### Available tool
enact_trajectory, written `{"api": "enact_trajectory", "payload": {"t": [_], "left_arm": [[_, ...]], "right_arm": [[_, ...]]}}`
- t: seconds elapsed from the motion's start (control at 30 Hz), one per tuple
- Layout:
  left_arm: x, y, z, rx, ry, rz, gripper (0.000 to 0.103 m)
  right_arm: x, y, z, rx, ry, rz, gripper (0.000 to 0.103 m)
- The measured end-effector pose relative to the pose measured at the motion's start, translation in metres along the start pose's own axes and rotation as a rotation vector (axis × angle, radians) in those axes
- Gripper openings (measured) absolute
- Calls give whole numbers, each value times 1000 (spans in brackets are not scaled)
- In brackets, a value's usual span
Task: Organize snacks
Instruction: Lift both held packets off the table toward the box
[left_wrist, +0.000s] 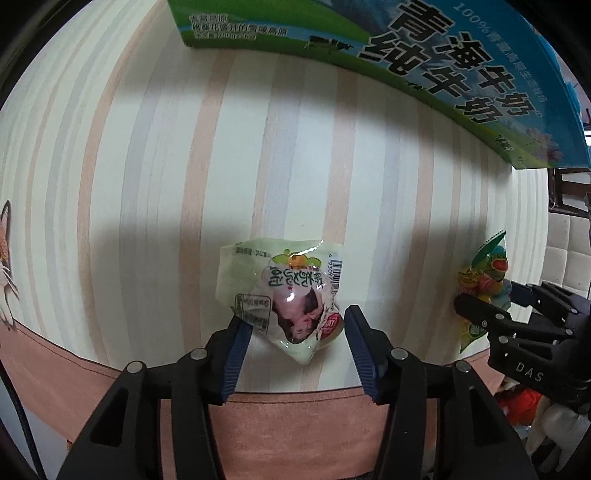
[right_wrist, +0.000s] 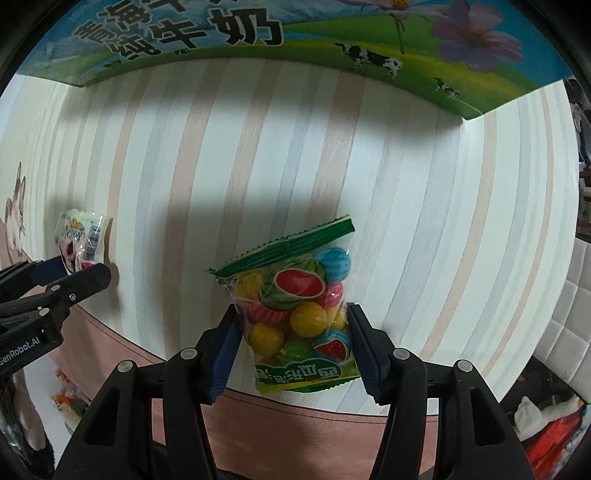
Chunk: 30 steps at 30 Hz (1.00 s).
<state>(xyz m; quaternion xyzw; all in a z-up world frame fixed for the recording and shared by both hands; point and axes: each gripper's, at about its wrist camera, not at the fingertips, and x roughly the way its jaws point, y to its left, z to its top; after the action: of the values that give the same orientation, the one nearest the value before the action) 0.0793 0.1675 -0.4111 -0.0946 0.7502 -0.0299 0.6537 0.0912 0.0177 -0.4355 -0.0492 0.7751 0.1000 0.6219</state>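
Left jaws (left_wrist: 291, 321) fill the 6 o'clock part of my left view, pointing steeply down at the striped surface (left_wrist: 147, 147). They stand narrow around a pale green snack packet (left_wrist: 284, 299) w/ a barcode and a printed picture on it. The pad at 7 o'clock is up against the packet's edge, and the other pad sits just beside its far edge. I can't tell whether they really pinch it.

Right jaws (right_wrist: 291, 317) are in the same spot in my right view. They're holding a clear candy bag (right_wrist: 295, 302) of coloured balls w/ watermelon print. Both blue pads press on its sides, so the opening is narrow, just the bag's width. The bag's green crimped end points to 12 o'clock and its green label end to 6.

A milk carton box (left_wrist: 443, 55), blue and green w/ big black lettering, runs across from 12 to 2 o'clock in the left view. It's well apart from both snacks.

From the left cam, the right jaws and candy bag are at 3 o'clock. From the right cam, the left jaws and packet are at 9. A pink cloth border (left_wrist: 295, 417) edges the surface at 6 o'clock, under the jaws. A cat print (left_wrist: 5, 258) shows at 9 o'clock.
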Motion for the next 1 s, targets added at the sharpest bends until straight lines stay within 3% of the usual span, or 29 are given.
{"api": "enact_trajectory", "payload": {"t": [0.13, 0.23, 0.37, 0.43, 0.53, 0.57, 0.7, 0.93, 1.0], "left_arm": [[-3, -7, -3, 2, -17, -2, 40], [-8, -6, -6, -7, -19, -17, 27], [-11, -5, -7, 9, -29, -18, 27], [-14, 7, -5, -23, -29, -61, 28], [-19, 24, 0, -90, 7, -164, 36], [-24, 27, 0, -111, 4, -188, 44], [-34, 31, 10, -143, -29, -160, 63], [-11, 34, 21, -129, 35, -91, 64], [-10, 30, 23, -126, 16, -80, 64]], "right_arm": [[0, 3, -6, -4, -21, -11, 53], [-3, 4, -12, -3, -32, -14, 53], [-3, 1, -18, 17, -32, 12, 53], [0, -2, -21, 37, -28, 30, 53], [-2, -8, -21, 51, -24, 43, 53], [-3, -10, -20, 57, -24, 50, 53], [-1, -19, -15, 72, -24, 61, 53], [-7, -28, -16, 85, -22, 71, 53], [-6, -29, -16, 87, -22, 68, 53]]}}
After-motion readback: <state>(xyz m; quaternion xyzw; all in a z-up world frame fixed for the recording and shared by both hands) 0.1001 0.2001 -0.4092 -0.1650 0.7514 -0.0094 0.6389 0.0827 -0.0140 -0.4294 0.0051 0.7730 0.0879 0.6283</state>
